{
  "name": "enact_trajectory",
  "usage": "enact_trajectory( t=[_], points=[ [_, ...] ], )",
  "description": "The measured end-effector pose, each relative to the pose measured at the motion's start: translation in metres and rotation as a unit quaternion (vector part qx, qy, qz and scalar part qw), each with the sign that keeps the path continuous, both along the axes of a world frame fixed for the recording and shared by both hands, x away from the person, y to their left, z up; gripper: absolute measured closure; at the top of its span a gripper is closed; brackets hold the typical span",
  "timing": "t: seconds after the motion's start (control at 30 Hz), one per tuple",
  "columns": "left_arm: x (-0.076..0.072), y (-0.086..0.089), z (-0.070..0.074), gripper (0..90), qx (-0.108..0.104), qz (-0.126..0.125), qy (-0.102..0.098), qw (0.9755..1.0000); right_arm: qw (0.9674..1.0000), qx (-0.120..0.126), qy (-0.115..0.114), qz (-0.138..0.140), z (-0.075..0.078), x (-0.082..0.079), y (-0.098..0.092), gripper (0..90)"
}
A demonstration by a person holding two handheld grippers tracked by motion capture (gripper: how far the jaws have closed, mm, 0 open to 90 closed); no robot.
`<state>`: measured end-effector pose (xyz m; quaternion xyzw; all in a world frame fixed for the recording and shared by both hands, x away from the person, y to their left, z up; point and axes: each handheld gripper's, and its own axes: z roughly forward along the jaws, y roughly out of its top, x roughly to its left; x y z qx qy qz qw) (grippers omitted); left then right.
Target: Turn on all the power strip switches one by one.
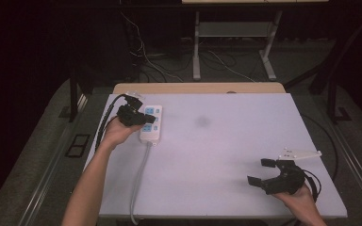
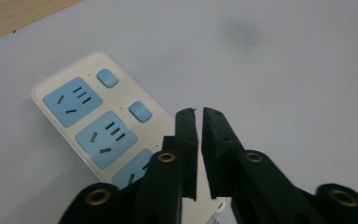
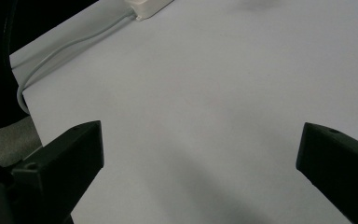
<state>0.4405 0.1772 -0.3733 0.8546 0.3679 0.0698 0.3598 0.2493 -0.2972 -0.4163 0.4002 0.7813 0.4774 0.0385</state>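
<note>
A white power strip (image 1: 152, 125) with blue sockets and blue switches lies at the far left of the white tabletop (image 1: 217, 155). My left gripper (image 1: 147, 117) hovers over the strip, held in the person's left hand. In the left gripper view its jaws (image 2: 199, 113) stand nearly together with nothing between them, just above the strip (image 2: 93, 121) beside its middle switch. My right gripper (image 1: 260, 172) rests near the front right of the table, wide open and empty. In the right gripper view, its jaws (image 3: 200, 140) frame bare tabletop, and the strip's end (image 3: 149, 7) lies far off.
The strip's grey cable (image 1: 139, 179) runs toward the front edge and off the table. A faint dark smudge (image 1: 201, 122) marks the middle of the top. A wooden edge (image 1: 198, 88) borders the far side. Desk legs and loose cables stand on the floor beyond.
</note>
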Motion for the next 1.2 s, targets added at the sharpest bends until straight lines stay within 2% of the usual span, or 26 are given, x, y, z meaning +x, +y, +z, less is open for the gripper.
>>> enact_trajectory(
  t=[0.27,0.6,1.03,1.13,1.2],
  points=[
    [0.004,-0.004,-0.009,89.0,0.000,0.004,0.002,1.0000,1.0000,-0.003,0.000,0.002,0.000,0.000,0.000,0.5],
    [0.009,0.000,-0.024,89.0,-0.002,0.016,0.011,0.9998,1.0000,-0.005,0.002,0.003,-0.001,0.000,0.001,0.5],
    [0.010,-0.004,-0.034,88.9,-0.004,0.008,0.023,0.9997,0.9999,-0.009,0.004,0.005,-0.002,0.001,0.001,0.5],
    [0.011,-0.005,-0.037,88.9,0.004,0.009,0.026,0.9996,0.9999,-0.009,0.004,0.005,-0.002,0.001,0.002,0.5],
    [0.012,-0.004,-0.039,88.9,-0.005,0.014,0.026,0.9996,0.9999,-0.009,0.003,0.006,-0.002,0.001,0.001,0.5]
  ],
)
